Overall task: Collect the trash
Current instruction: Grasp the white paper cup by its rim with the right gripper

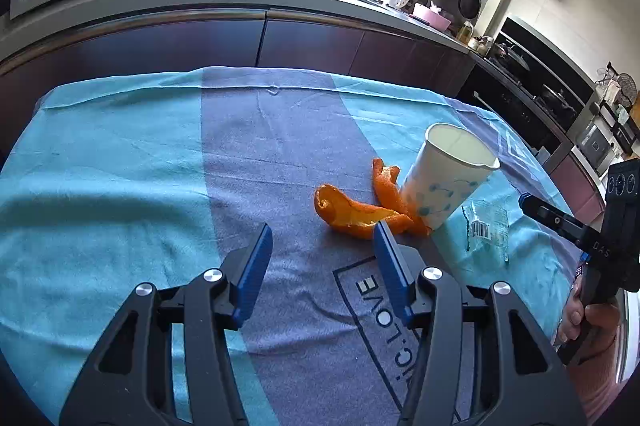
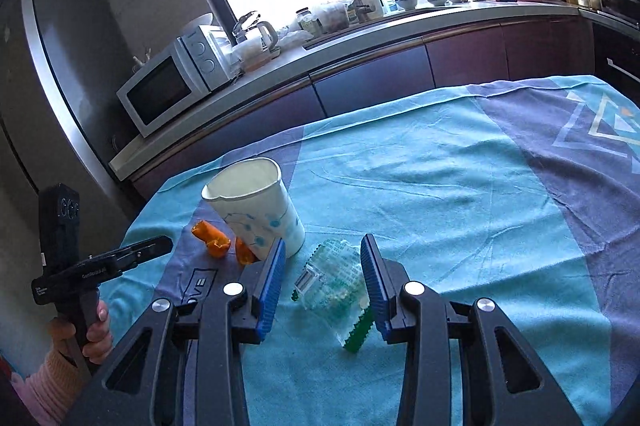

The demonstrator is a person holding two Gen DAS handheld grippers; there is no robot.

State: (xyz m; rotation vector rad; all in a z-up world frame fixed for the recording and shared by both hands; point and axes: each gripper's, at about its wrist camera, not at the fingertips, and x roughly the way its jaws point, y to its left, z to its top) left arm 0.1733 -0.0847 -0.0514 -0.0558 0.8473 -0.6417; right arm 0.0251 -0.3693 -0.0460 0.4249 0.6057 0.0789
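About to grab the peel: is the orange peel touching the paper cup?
Touching. The left wrist view shows the orange peel resting against the paper cup at its base.

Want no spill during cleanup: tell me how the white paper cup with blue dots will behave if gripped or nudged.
The white paper cup with blue dots looks thin-walled, so it would probably crush under a firm squeeze. It seems empty and stands upright on the soft teal-and-grey cloth, so it is likely light and apt to tip. Orange peel pieces beside its base may shift too.
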